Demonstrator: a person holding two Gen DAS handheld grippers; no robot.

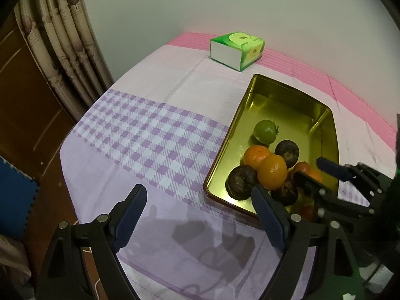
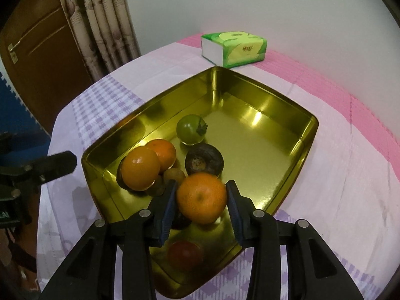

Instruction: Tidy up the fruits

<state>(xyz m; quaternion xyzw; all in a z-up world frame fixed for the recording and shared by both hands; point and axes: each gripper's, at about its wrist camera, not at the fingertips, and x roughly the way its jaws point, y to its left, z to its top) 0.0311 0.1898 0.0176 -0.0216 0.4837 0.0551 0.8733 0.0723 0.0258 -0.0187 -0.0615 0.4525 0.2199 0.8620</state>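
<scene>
A gold metal tray (image 2: pixel 280 107) (image 1: pixel 257 92) sits on the table and holds several fruits. My right gripper (image 2: pixel 202 201) is shut on an orange (image 2: pixel 202 197) and holds it over the tray's near part; it also shows in the left wrist view (image 1: pixel 310 172). In the tray lie two more oranges (image 2: pixel 140 167) (image 1: pixel 272 171), a green tomato (image 2: pixel 191 128) (image 1: pixel 265 131), dark round fruits (image 2: pixel 203 160) (image 1: pixel 241 181) and a red fruit (image 2: pixel 185 255) under the gripper. My left gripper (image 1: pixel 200 212) is open and empty over the cloth, left of the tray.
A green tissue pack (image 1: pixel 237 50) (image 2: pixel 233 47) lies at the far side of the table. The table has a purple checked and pink cloth (image 1: pixel 155 135). Curtains (image 1: pixel 67 40) and a wooden door (image 2: pixel 45 57) stand to the left, past the table edge.
</scene>
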